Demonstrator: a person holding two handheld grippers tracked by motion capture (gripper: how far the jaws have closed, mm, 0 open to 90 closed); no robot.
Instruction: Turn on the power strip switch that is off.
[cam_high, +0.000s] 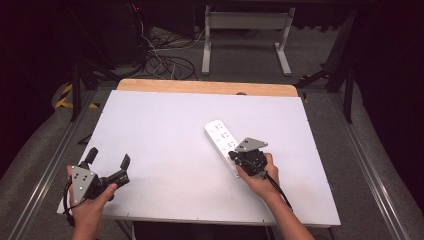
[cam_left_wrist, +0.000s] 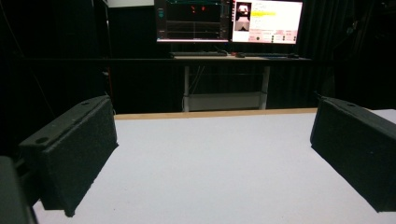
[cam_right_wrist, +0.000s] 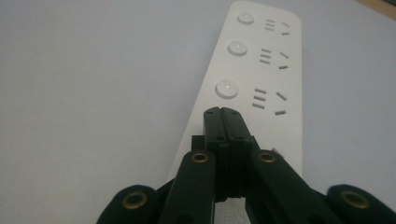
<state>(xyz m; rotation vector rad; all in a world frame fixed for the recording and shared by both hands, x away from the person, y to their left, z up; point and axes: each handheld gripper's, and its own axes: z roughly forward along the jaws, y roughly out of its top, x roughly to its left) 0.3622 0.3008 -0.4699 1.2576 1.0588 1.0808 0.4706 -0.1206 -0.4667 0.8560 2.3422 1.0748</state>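
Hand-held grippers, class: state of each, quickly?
Left hand-held gripper: open, holding nothing.
Right hand-held gripper: shut, empty, its tips over the white power strip.

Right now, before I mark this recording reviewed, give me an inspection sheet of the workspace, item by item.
Surface: white table top with a bare wooden strip along the far edge.
Job's things: one white power strip lying flat, right of centre; three round buttons, each beside socket slots, in the right gripper view.
Clutter: nothing seen on the table.
Grippers: left gripper near the front left corner, jaws wide apart over bare table. Right gripper over the strip's near end, jaws closed together, nothing between them.
Cables: a cable trails from each gripper; loose cables on the floor beyond.
Surroundings: dark room, white desk frame, two lit monitors.
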